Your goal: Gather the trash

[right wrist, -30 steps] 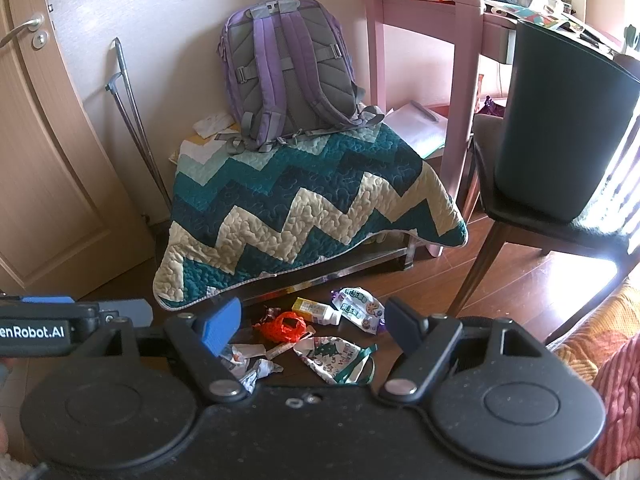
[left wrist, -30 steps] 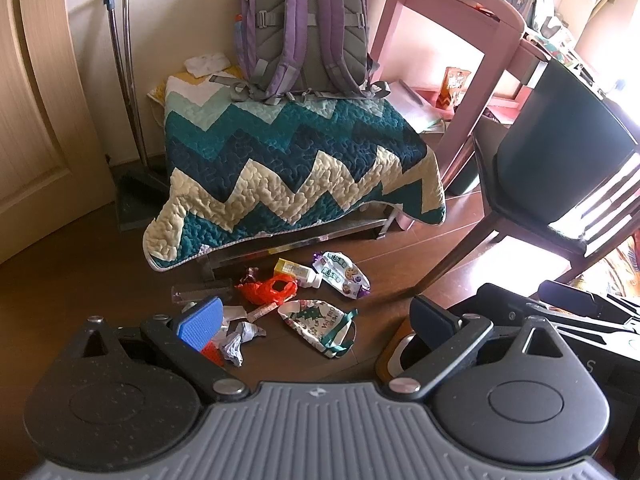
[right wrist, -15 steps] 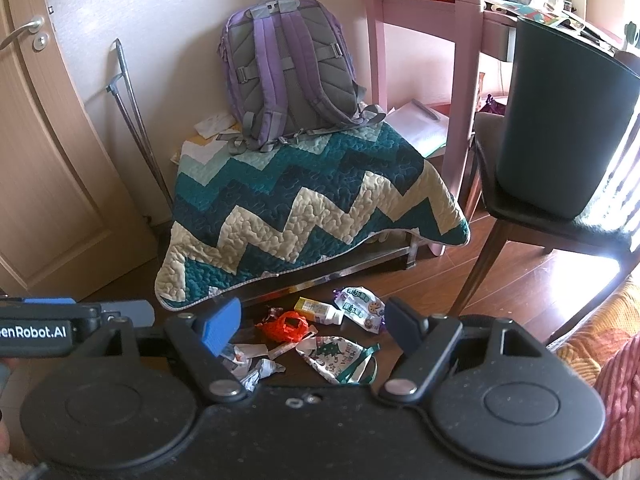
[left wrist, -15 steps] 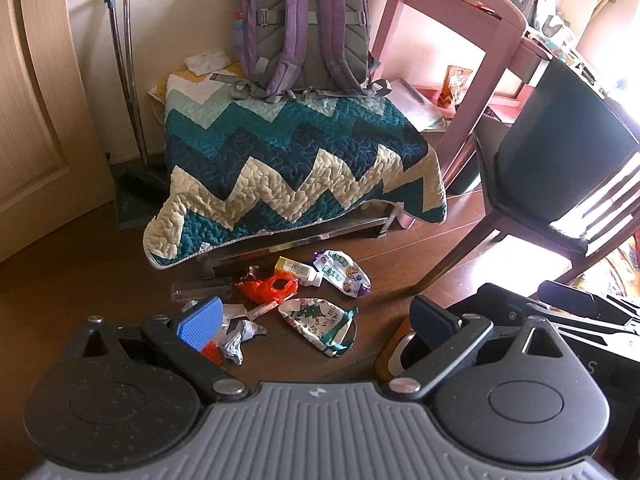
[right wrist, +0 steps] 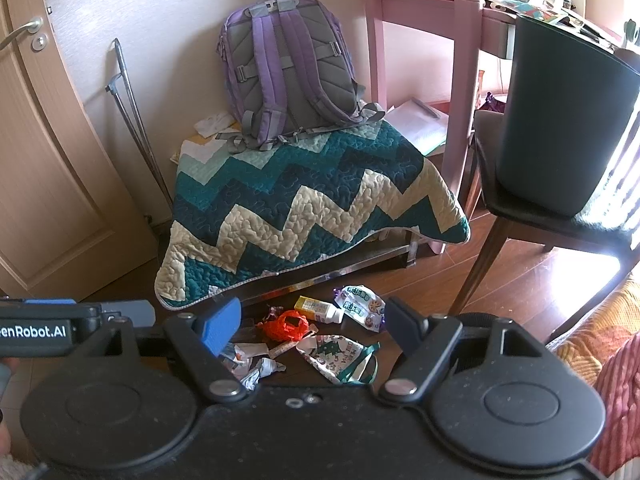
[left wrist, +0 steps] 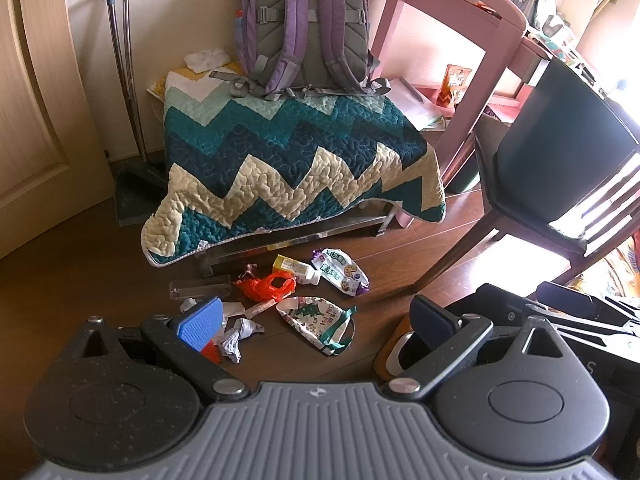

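Observation:
Trash lies scattered on the wooden floor in front of the quilt-covered bench. An orange plastic bag (left wrist: 268,285) (right wrist: 289,324) sits in the middle, with a small yellow-labelled bottle (left wrist: 295,270) (right wrist: 318,309) and a cookie wrapper (left wrist: 340,271) (right wrist: 360,307) behind it. A Christmas-print wrapper (left wrist: 318,318) (right wrist: 340,358) and crumpled paper (left wrist: 236,338) (right wrist: 256,368) lie nearer. My left gripper (left wrist: 316,320) is open above the pile, holding nothing. My right gripper (right wrist: 314,322) is also open and empty, hanging above the same pile. A dark bin (right wrist: 560,128) stands on the chair at right.
A zigzag quilt (left wrist: 288,172) covers a low bench with a purple backpack (left wrist: 304,28) on top. A pink desk (right wrist: 424,20) and a dark chair (left wrist: 552,184) stand to the right. A door (right wrist: 48,160) and a metal folding frame (right wrist: 132,120) are at left.
Both views have shifted slightly; the trash pile and furniture sit almost where they were. Both grippers stay open.

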A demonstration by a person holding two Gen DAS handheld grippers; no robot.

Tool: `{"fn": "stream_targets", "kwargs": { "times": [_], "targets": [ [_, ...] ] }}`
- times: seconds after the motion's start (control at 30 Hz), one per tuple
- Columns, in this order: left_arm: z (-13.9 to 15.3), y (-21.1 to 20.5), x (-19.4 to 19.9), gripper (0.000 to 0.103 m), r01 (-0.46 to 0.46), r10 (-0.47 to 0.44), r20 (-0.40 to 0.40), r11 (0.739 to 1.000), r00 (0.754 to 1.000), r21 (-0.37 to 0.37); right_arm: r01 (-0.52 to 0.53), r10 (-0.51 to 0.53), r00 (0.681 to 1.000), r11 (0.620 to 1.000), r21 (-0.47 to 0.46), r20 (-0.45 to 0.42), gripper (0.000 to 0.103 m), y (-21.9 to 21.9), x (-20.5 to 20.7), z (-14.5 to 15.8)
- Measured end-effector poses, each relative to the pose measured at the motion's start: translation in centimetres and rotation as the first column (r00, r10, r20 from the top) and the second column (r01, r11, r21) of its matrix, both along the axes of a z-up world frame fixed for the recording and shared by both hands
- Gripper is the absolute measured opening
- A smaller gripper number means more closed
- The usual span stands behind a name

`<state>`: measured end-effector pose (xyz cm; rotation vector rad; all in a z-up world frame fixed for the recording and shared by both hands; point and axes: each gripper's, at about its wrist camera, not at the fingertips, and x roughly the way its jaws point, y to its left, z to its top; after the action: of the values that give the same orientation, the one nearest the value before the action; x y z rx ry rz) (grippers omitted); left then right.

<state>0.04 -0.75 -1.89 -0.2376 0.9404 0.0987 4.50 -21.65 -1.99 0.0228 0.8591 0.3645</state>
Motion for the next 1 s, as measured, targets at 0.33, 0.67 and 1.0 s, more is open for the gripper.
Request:
{"fn": "stream_targets", "kwargs": {
  "times": [0.33, 0.67, 1.0],
  "targets": [
    [0.1, 0.0, 0.1, 0.100, -0.001, 0.001, -0.002, 1.000, 1.000, -0.002, 0.000, 0.000, 1.000, 1.000, 0.002, -0.002, 0.079, -0.1, 0.0, 0.0],
    [-0.1, 0.2, 0.1, 0.100, -0.001, 0.001, 0.000, 1.000, 1.000, 0.000, -0.005, 0.005, 1.000, 1.000, 0.018, 0.001, 0.079, -0.3, 0.0, -0.1],
    [0.0, -0.4, 0.2, 0.100, -0.001, 0.001, 0.004, 1.000, 1.000, 0.009, 0.013, -0.013, 1.000, 0.998, 0.057, 0.004, 0.079, -1.6, 0.0, 0.1]
  ]
}}
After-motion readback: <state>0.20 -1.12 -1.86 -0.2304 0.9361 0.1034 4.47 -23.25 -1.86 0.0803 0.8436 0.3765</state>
